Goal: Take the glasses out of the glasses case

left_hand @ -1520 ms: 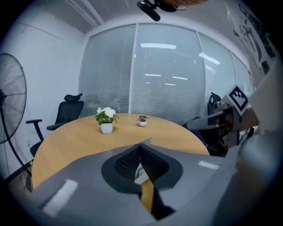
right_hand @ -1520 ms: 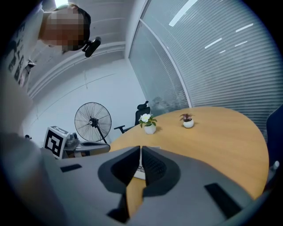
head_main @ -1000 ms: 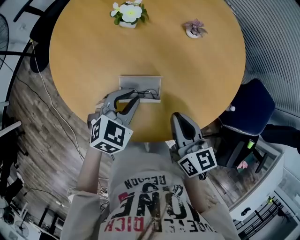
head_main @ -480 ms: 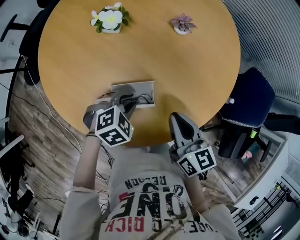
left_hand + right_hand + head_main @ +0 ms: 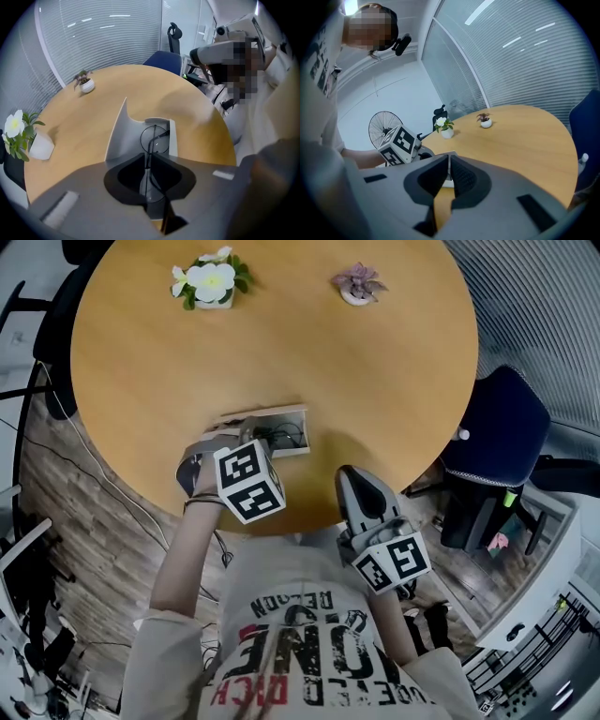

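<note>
Round wooden table (image 5: 375, 381): open grey glasses case (image 5: 119, 136) at six o'clock, thin black wire glasses (image 5: 157, 136) inside. On my left gripper (image 5: 148, 154) the jaws are closing round them for lifting. My right gripper (image 5: 449, 157), closed and empty, stands clear at four o'clock.

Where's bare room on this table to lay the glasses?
The round wooden table is bare between the white-flowered pot, purple plant and open grey glasses case, and along its right side. Crowded near edge: the left claw is closing around the wire-framed glasses.
</note>
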A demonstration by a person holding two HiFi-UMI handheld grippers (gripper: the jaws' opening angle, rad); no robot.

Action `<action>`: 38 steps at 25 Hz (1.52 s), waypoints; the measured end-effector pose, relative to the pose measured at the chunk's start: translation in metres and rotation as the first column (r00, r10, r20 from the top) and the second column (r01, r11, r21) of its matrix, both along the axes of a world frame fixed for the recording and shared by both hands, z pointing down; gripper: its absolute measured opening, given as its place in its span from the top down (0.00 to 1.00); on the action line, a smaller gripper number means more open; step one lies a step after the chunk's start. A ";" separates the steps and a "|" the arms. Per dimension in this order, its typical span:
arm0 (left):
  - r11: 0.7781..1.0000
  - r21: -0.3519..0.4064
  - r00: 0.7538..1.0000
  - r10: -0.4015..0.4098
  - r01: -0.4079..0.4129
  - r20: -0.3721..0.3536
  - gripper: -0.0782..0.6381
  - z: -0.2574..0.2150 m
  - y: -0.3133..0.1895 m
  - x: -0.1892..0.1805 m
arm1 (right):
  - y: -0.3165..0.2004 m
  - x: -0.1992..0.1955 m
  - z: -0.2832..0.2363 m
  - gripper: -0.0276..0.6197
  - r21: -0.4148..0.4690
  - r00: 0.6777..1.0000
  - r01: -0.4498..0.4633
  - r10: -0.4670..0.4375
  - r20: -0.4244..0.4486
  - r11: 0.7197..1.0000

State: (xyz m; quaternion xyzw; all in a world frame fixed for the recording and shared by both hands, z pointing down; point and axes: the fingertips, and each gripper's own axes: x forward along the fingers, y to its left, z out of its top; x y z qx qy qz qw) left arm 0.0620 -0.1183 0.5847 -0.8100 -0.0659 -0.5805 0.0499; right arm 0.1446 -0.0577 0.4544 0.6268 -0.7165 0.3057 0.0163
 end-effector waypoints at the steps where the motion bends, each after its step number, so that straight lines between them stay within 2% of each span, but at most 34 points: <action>1: 1.000 0.006 1.000 0.003 -0.003 0.004 0.83 0.002 0.001 0.001 | 0.001 0.000 0.000 0.92 -0.001 1.000 -0.001 0.001 0.000 1.000; 5: 1.000 0.030 1.000 -0.001 0.001 0.007 0.85 0.004 0.001 0.003 | 0.002 -0.002 0.001 0.92 -0.007 1.000 -0.004 0.004 -0.002 1.000; 11: 1.000 -0.003 0.999 -0.029 0.029 -0.015 0.85 0.001 0.004 0.005 | 0.004 -0.003 0.001 0.92 -0.020 1.000 -0.007 0.007 -0.013 1.000; 16: 1.000 0.020 0.999 -0.024 0.025 -0.040 0.87 -0.015 0.009 0.002 | 0.004 -0.002 -0.006 0.92 -0.011 1.000 -0.010 0.010 -0.026 1.000; 20: 0.997 0.049 0.996 -0.054 0.058 -0.075 0.87 -0.030 0.008 -0.003 | 0.006 -0.003 -0.011 0.92 -0.002 0.999 -0.005 0.005 -0.035 1.000; 26: 0.985 0.054 0.974 -0.156 0.167 -0.162 0.87 -0.050 -0.002 -0.004 | 0.006 -0.007 -0.017 0.92 0.017 0.999 0.011 -0.011 -0.041 1.000; 32: 0.978 0.050 0.958 -0.187 0.202 -0.216 0.87 -0.063 0.003 -0.005 | 0.005 -0.012 -0.023 0.92 0.038 0.998 0.031 -0.029 -0.051 0.999; 38: 0.964 0.039 0.928 -0.240 0.261 -0.283 0.87 -0.082 0.009 -0.011 | 0.009 -0.018 -0.033 0.92 0.043 0.997 0.046 -0.044 -0.064 0.998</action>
